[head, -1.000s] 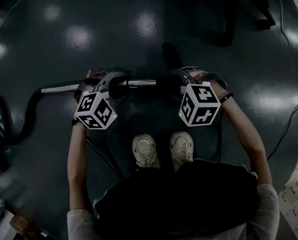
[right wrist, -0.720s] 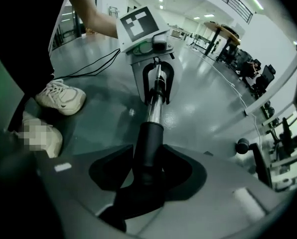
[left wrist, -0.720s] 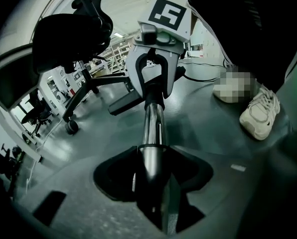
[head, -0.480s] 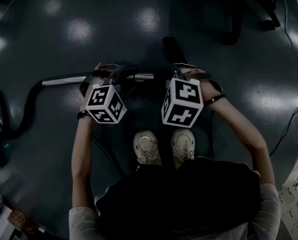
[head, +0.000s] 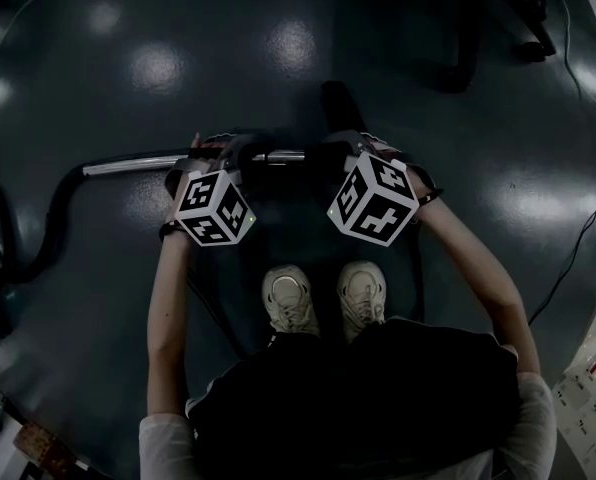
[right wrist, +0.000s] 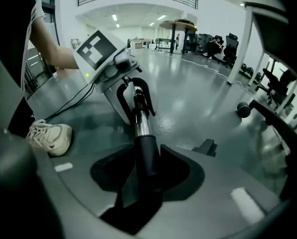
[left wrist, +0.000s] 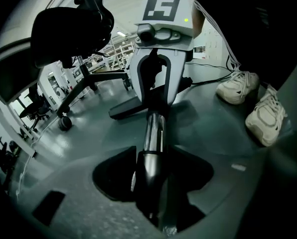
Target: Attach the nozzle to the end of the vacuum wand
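Chrome vacuum wand (head: pixel 138 162) held level above the dark floor (head: pixel 278 48), with the black nozzle (right wrist: pixel 144 156) at its end.
My left tool (left wrist: pixel 149 183) is clamped on the wand at its dark collar (left wrist: pixel 149 166). My right tool (right wrist: pixel 146 178) has just been closing its jaws and grips the nozzle, which meets the wand's tip in line with it. Both tools tilt steeply down, near each other along the tube. Its black hose (head: pixel 40 236) curls to the floor on my left, and my shoes (head: pixel 290 301) stand just below the tools.
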